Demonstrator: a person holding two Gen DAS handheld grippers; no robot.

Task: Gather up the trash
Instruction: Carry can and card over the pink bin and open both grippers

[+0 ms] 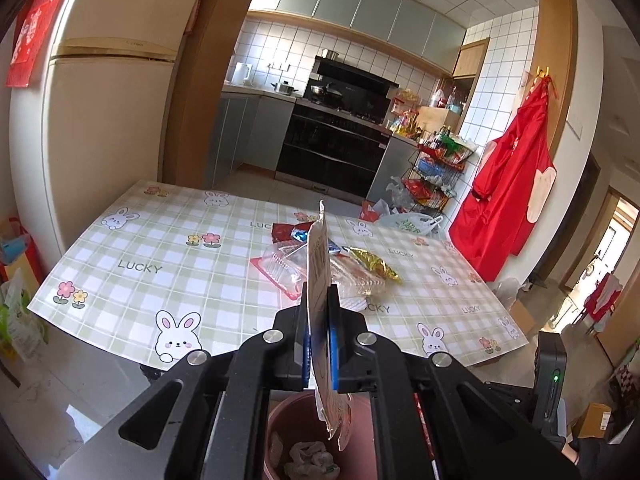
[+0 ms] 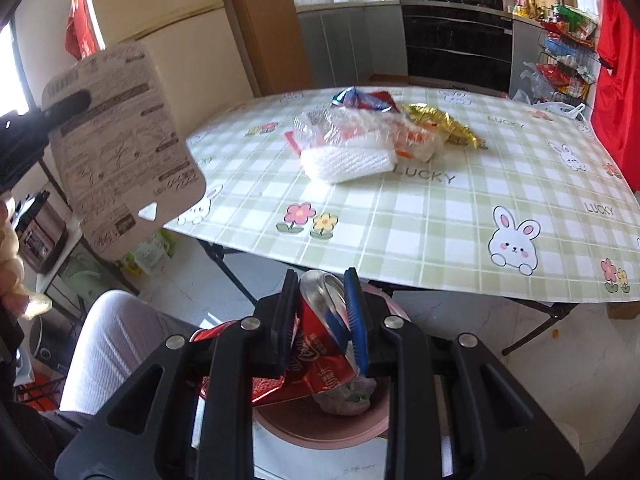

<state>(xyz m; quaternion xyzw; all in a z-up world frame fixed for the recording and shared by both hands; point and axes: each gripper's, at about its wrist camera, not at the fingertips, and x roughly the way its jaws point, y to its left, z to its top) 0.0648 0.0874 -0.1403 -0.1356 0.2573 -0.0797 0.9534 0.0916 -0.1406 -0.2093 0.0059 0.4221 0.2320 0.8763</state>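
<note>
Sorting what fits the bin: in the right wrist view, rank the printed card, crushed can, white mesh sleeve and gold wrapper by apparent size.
1. printed card, though nearness inflates it
2. crushed can, also near
3. white mesh sleeve
4. gold wrapper

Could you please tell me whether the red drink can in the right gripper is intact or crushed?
Crushed. The can is dented and folded between the right gripper pads, above the pink bin.
</note>
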